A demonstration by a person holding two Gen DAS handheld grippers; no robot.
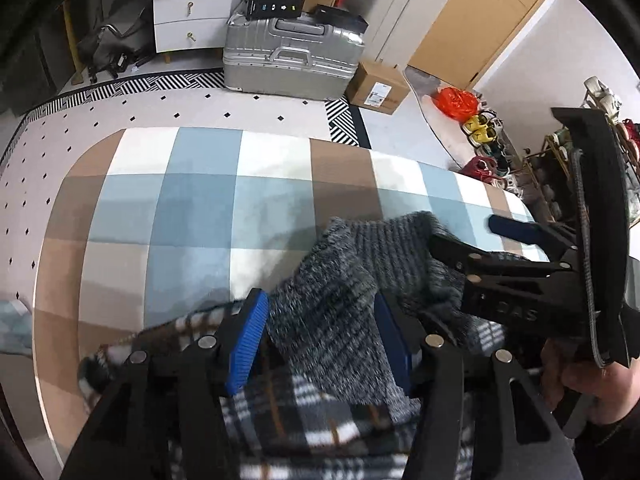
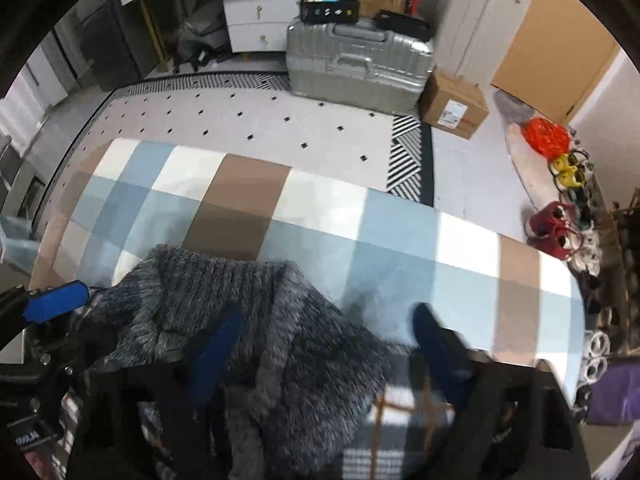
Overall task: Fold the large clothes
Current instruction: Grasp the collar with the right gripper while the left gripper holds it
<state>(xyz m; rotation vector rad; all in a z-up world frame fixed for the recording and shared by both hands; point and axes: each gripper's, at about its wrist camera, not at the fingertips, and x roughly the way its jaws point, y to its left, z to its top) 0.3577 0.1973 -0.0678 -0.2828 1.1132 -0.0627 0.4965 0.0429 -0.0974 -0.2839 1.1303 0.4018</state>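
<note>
A grey knit sweater point(image 1: 340, 288) lies bunched on a black, white and tan plaid garment point(image 1: 312, 412) at the near edge of a blue, white and brown checked surface point(image 1: 192, 208). My left gripper point(image 1: 320, 344) points down over it. Its blue pads stand apart with a fold of the knit between them, not squeezed. My right gripper point(image 2: 326, 352) hangs over the same sweater point(image 2: 280, 344), open, its left pad over the knit and its right pad over the plaid garment point(image 2: 400, 412). In the left wrist view the right gripper point(image 1: 476, 240) sits at the sweater's right edge, held by a hand point(image 1: 588, 384).
Past the checked surface point(image 2: 360, 232) lies a dotted rug point(image 1: 200, 108). A silver suitcase point(image 1: 292, 56), a cardboard box point(image 1: 376, 88) and white drawers point(image 1: 188, 4) stand behind it. Shoes and a rack point(image 1: 492, 152) line the right side, beside an orange bag point(image 1: 456, 102).
</note>
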